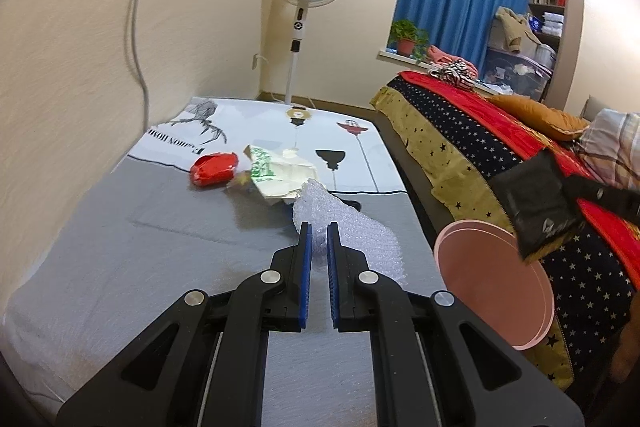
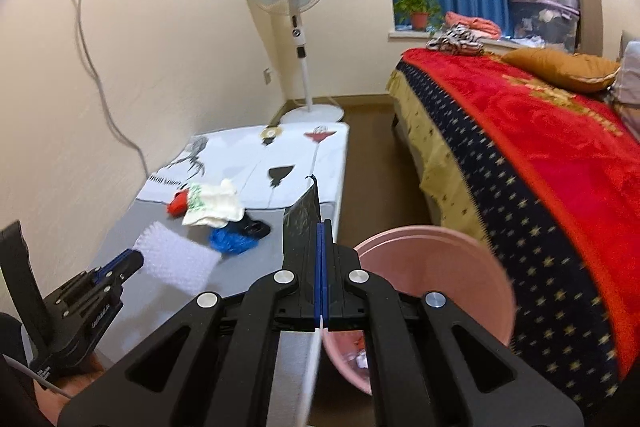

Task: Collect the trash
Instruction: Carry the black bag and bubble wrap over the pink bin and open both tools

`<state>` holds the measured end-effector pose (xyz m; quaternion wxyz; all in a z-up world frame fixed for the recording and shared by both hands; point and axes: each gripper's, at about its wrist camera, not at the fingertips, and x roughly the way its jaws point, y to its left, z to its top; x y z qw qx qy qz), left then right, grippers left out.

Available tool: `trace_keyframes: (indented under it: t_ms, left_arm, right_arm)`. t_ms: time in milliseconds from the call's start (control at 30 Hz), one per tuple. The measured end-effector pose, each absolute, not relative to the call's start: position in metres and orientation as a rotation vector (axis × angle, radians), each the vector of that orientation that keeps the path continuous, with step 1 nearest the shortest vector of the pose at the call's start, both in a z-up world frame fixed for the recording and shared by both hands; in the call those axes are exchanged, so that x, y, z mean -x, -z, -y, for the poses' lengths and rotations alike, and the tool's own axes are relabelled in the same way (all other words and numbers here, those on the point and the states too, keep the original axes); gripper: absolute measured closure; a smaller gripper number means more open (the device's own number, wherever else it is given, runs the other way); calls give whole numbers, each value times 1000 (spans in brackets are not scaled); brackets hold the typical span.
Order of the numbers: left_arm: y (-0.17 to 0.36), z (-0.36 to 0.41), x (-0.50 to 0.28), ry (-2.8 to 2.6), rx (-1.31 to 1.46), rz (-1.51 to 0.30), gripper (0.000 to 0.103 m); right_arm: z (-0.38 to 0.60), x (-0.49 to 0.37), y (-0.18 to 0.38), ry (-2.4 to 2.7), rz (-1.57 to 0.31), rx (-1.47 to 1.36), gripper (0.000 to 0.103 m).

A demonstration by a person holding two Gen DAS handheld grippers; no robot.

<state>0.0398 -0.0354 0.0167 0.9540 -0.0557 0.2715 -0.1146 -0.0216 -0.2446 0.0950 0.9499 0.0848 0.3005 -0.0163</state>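
Note:
My left gripper [image 1: 319, 227] is shut on a piece of white bubble wrap [image 1: 352, 231], lifted just over the grey cloth of the low table [image 1: 120, 247]. In the right wrist view that same left gripper [image 2: 136, 259] holds the bubble wrap [image 2: 176, 261]. My right gripper [image 2: 323, 223] is shut on a black plastic wrapper [image 2: 302, 223], held beside the rim of the pink bin [image 2: 436, 255]. The left wrist view shows the black wrapper [image 1: 536, 205] above the pink bin [image 1: 492, 283]. Farther back on the table lie a red packet [image 1: 214, 169], a crumpled white bag with green print [image 1: 276, 177] and a blue crumpled item [image 2: 232, 241].
A bed with a red and starred blanket [image 2: 540, 155] runs along the right, close to the bin. A white standing fan [image 2: 294, 11] stands behind the table by the wall. A cable [image 2: 92, 67] hangs down the wall from a socket. Blue curtains and a potted plant are at the back.

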Motion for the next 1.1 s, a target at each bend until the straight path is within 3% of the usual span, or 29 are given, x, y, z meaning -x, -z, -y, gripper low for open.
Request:
trace_keyframes:
  t_ms: [333, 1100]
  left_arm:
    - [-20, 72, -36, 292, 38, -521, 95]
    - [4, 178, -53, 503, -72, -541, 96]
  right_arm:
    - [300, 30, -112, 150, -567, -142, 103]
    - [343, 22, -79, 304, -606, -179, 103]
